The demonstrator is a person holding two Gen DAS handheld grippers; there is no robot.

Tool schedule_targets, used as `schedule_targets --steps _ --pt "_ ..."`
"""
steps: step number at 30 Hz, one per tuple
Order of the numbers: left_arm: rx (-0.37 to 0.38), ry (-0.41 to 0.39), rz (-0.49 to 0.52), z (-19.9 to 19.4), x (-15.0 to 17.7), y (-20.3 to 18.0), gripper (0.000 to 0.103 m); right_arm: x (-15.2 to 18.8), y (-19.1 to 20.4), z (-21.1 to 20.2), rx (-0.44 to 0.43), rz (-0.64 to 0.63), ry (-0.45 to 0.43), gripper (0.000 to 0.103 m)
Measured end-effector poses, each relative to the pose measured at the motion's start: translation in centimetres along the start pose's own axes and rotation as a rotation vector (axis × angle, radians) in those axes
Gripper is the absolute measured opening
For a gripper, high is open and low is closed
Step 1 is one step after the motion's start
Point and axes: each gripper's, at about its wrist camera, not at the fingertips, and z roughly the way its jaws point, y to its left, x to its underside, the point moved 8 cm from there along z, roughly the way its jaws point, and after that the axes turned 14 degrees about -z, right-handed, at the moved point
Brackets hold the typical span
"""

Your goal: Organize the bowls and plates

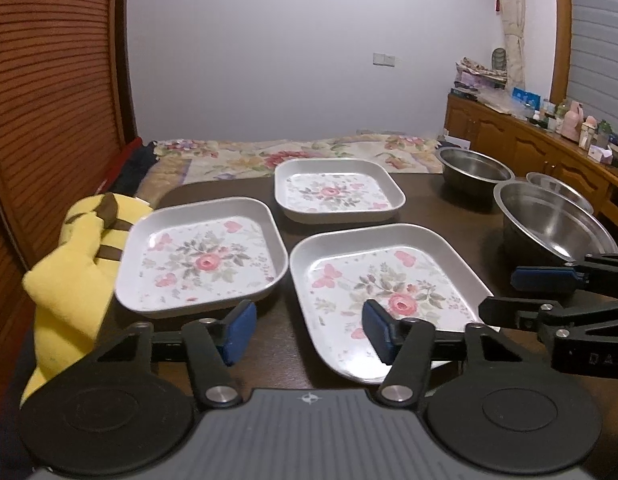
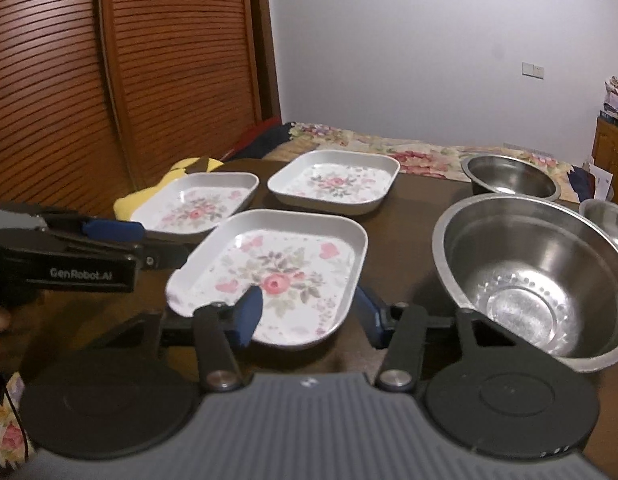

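Observation:
Three white floral plates lie on the dark table: a near one (image 1: pixel 389 292) (image 2: pixel 277 276), a left one (image 1: pixel 205 256) (image 2: pixel 201 204), and a far one (image 1: pixel 337 192) (image 2: pixel 337 184). Three steel bowls stand at the right: a large near one (image 2: pixel 541 276) (image 1: pixel 549 224), a far one (image 2: pixel 509 178) (image 1: pixel 473 170), and a small one (image 2: pixel 607 216) (image 1: pixel 557 186). My left gripper (image 1: pixel 309 332) is open above the near plate's left edge. My right gripper (image 2: pixel 309 316) is open, its fingers straddling the near plate's front corner.
A yellow cloth (image 1: pixel 77 272) hangs at the table's left edge. A bed with a floral cover (image 1: pixel 293 156) lies behind the table. A slatted wooden door (image 2: pixel 109 80) is at the left and a cluttered cabinet (image 1: pixel 549 136) at the right.

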Motion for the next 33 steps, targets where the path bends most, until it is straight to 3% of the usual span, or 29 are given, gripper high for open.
schedule_targets --steps 11,21,33 --pt "0.011 0.040 -0.025 2.5 0.5 0.2 0.038 0.8 -0.3 1.9 0.030 0.010 0.043 0.039" --pt "0.013 0.057 -0.048 3.5 0.8 0.8 0.020 0.8 -0.4 2.7 0.049 0.013 0.052 0.036" --pt "0.061 0.060 -0.067 3.8 0.8 1.0 0.013 1.3 -0.8 3.7 0.052 0.028 0.050 0.027"
